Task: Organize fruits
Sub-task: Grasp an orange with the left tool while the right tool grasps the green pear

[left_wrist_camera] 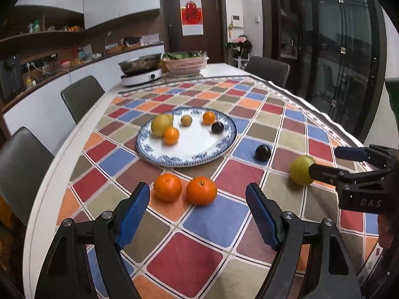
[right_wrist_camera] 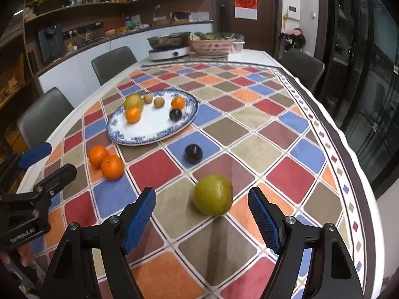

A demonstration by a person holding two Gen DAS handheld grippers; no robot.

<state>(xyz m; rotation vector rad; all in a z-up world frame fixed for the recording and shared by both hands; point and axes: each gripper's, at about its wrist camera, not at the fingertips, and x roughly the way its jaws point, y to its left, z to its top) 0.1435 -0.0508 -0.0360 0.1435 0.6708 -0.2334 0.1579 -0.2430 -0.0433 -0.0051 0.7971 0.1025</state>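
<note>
A blue-rimmed white plate (left_wrist_camera: 194,149) (right_wrist_camera: 149,129) on the checked tablecloth holds a yellow-green pear, two small oranges, a dark plum and small brown kiwis. Two oranges (left_wrist_camera: 167,186) (left_wrist_camera: 201,190) lie on the cloth just ahead of my open, empty left gripper (left_wrist_camera: 198,194). A dark plum (left_wrist_camera: 263,152) (right_wrist_camera: 193,153) lies right of the plate. A green pear (right_wrist_camera: 213,194) (left_wrist_camera: 300,169) lies just ahead of my open, empty right gripper (right_wrist_camera: 202,199), slightly right of its centre. In the left wrist view the right gripper (left_wrist_camera: 321,160) sits at the pear's right side.
At the table's far end stand an induction cooker with a steel pan (left_wrist_camera: 141,71) and a pink basket of greens (left_wrist_camera: 185,63). Grey chairs (left_wrist_camera: 82,94) line the left side, another (left_wrist_camera: 268,68) the far right. The cloth's edge (right_wrist_camera: 349,149) runs down the right.
</note>
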